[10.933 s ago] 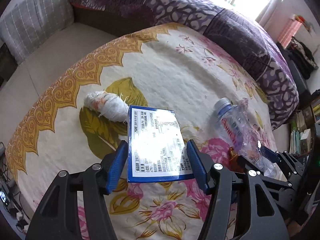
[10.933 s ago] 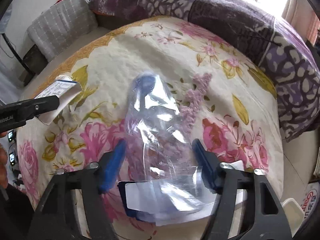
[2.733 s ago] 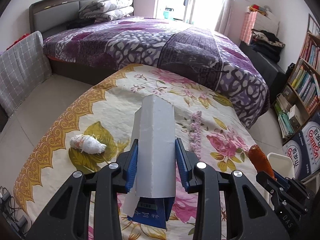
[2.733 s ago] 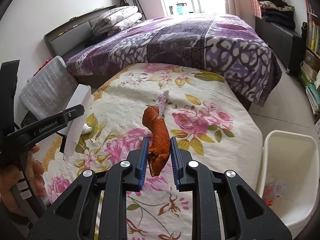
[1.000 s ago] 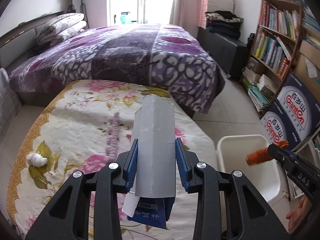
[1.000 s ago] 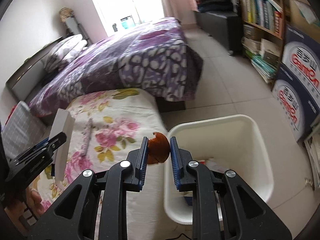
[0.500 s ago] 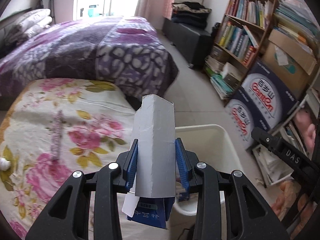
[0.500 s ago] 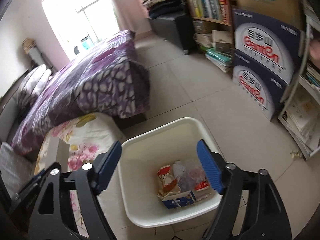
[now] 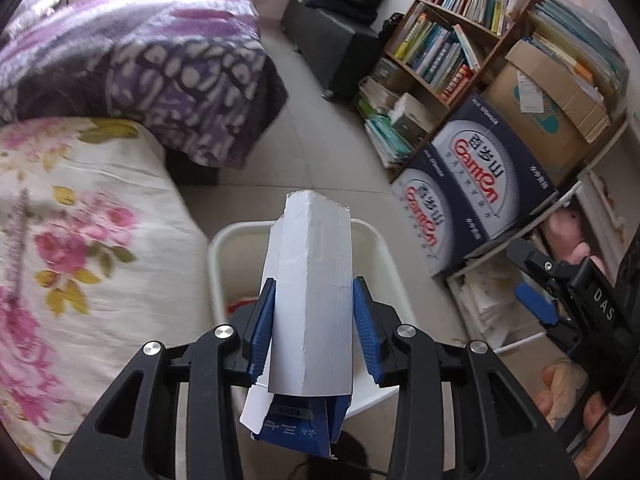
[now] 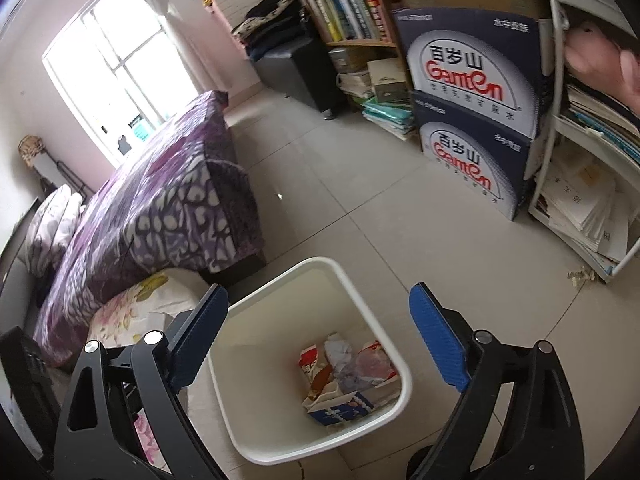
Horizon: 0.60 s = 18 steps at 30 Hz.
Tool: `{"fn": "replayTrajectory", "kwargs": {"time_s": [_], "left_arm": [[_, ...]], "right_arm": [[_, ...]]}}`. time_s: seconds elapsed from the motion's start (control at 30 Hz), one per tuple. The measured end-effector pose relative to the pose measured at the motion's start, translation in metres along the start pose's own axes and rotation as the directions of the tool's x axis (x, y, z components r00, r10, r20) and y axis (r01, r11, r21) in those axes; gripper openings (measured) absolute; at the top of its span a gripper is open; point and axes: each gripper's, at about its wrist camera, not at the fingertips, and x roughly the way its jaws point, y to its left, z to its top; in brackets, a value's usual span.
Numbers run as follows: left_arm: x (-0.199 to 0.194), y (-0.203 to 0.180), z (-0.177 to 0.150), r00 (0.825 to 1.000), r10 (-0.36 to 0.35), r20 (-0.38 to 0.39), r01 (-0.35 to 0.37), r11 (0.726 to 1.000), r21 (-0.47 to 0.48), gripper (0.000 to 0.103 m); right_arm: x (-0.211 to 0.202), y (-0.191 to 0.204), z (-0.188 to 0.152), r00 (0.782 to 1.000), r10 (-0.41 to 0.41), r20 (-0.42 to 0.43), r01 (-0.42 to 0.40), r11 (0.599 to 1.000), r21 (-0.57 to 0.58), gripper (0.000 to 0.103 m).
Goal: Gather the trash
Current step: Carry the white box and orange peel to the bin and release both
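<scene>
The left tongs (image 9: 314, 330) are clenched on a flattened carton (image 9: 310, 300), white side up with a blue printed end hanging out below the blue pads (image 9: 262, 326). The carton stands up between the pads and sits directly over the white trash bin (image 9: 218, 256), hiding much of the bin's inside in the left wrist view.

The right tongs (image 10: 320, 344) are spread wide and hold nothing; they hang above the same trash bin (image 10: 352, 284), which stands on the tiled floor (image 10: 360, 184). At the bottom of the bin lies a heap of rubbish: a blue-and-white box (image 10: 340, 410), a red-and-white wrapper (image 10: 310, 362), crumpled clear plastic (image 10: 366, 364) and something orange-brown among them.

Just beside the bin is the floral cover (image 9: 80, 248), and behind that the purple bed (image 10: 160, 200). Farther off, two stacked dark blue cartons (image 10: 468, 120) stand against a bookshelf (image 9: 452, 36) filled with books.
</scene>
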Motion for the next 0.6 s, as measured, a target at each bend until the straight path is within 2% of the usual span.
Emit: {"fn": "replayTrajectory", "kwargs": {"time_s": [0.03,0.1,0.27,0.4,0.5,0.6], "left_arm": [[0.003,-0.001,0.0,1.0,-0.013,-0.003,0.013,1.0,-0.005,0.055],[0.008,-0.004,0.0,1.0,-0.024,-0.004,0.024,1.0,-0.013,0.07],[0.01,-0.006,-0.002,1.0,0.013,-0.008,-0.013,1.0,0.01,0.071],[0.0,-0.006,-0.005,0.995,0.098,0.028,-0.099,0.994,0.038,0.077],[-0.009,-0.003,-0.007,0.984,0.169,0.064,-0.173,0.983,0.063,0.08],[-0.018,0.003,-0.009,0.965,0.244,0.1,-0.252,0.964,0.08,0.086]], "right_arm": [[0.0,-0.003,0.001,1.0,0.0,0.0,0.0,1.0,0.008,0.089],[-0.001,-0.007,0.003,1.0,0.003,0.0,-0.003,1.0,0.023,0.089],[-0.004,-0.01,0.006,1.0,0.019,0.009,-0.019,0.999,0.041,0.09],[-0.002,-0.004,0.005,1.0,0.026,0.007,-0.027,0.999,0.029,0.093],[0.001,0.007,0.0,1.0,0.018,-0.002,-0.018,1.0,-0.013,0.094],[0.002,0.019,-0.005,1.0,-0.002,0.005,0.003,0.999,-0.051,0.096]]}}
